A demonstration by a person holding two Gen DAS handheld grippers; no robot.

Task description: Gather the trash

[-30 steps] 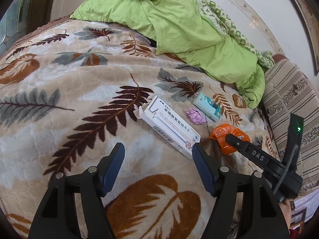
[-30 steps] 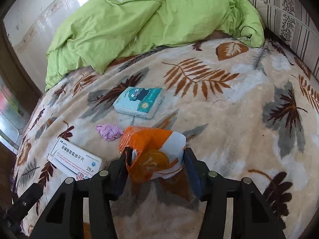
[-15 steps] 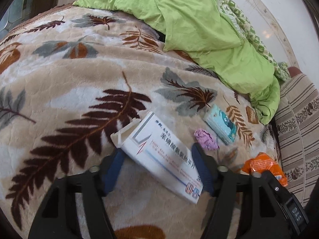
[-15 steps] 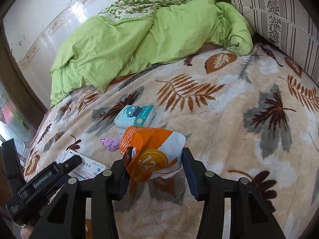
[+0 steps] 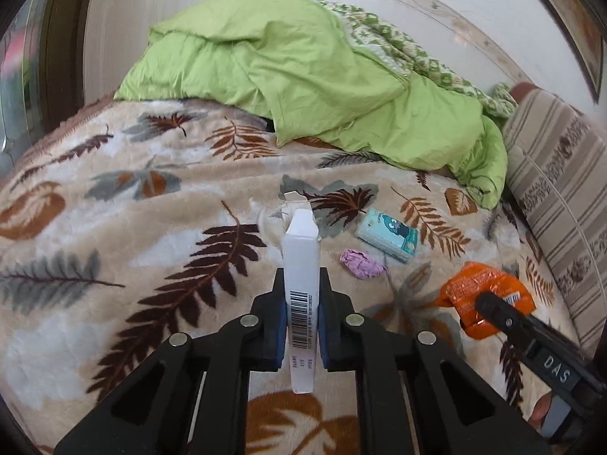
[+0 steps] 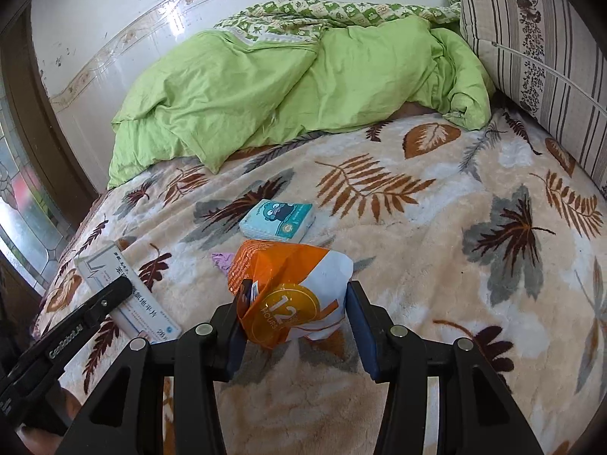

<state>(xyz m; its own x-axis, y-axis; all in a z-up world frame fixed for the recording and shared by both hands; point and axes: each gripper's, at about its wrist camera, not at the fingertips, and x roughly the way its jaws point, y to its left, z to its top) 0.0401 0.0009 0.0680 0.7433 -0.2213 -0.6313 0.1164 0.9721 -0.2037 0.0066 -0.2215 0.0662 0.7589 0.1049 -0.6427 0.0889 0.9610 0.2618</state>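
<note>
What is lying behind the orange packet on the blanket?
Behind the orange packet lie a blue tissue pack and a purple wad; the packet covers most of the wad.

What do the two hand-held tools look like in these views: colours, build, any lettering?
Both are matte black plastic with angular, triangular-cutout linkage arms and silver round rivets at the pivots. The left tool and right tool each carry flat dark-blue pads on the fingers' inner faces. White lettering shows on the sides: "DAS" on the right tool seen from the left camera, "GenRobot.AI" on the left tool seen from the right camera. No sleeves are visible.
</note>
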